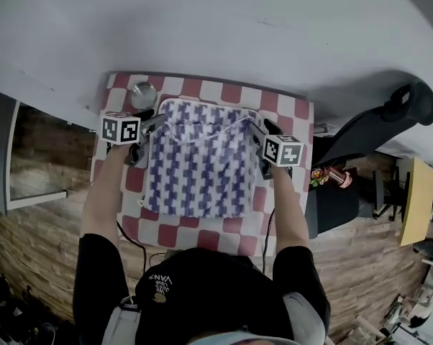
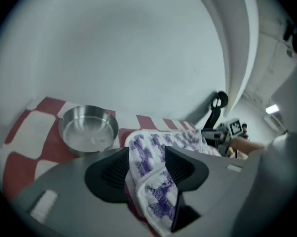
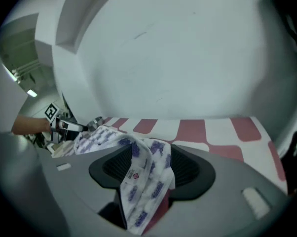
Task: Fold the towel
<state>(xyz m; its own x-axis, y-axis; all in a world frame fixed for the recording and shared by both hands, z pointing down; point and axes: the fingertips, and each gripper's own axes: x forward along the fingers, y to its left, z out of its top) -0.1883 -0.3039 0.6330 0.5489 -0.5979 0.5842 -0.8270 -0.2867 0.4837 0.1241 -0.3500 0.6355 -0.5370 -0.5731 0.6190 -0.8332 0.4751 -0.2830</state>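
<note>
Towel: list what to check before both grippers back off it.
1. Towel folded over and lying down: ok.
2. Left gripper fingers apart: ok.
3. Right gripper fingers apart: ok.
4. Corners free of the fingers: not ok, one corner lies between each pair.
5. Bowl apart from the towel: ok.
6. Fabric caught on a finger: cannot tell.

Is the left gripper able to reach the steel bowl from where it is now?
Probably yes. The steel bowl stands close ahead of the left gripper, nothing between them. But a towel corner lies between its open jaws and might drag along.
</note>
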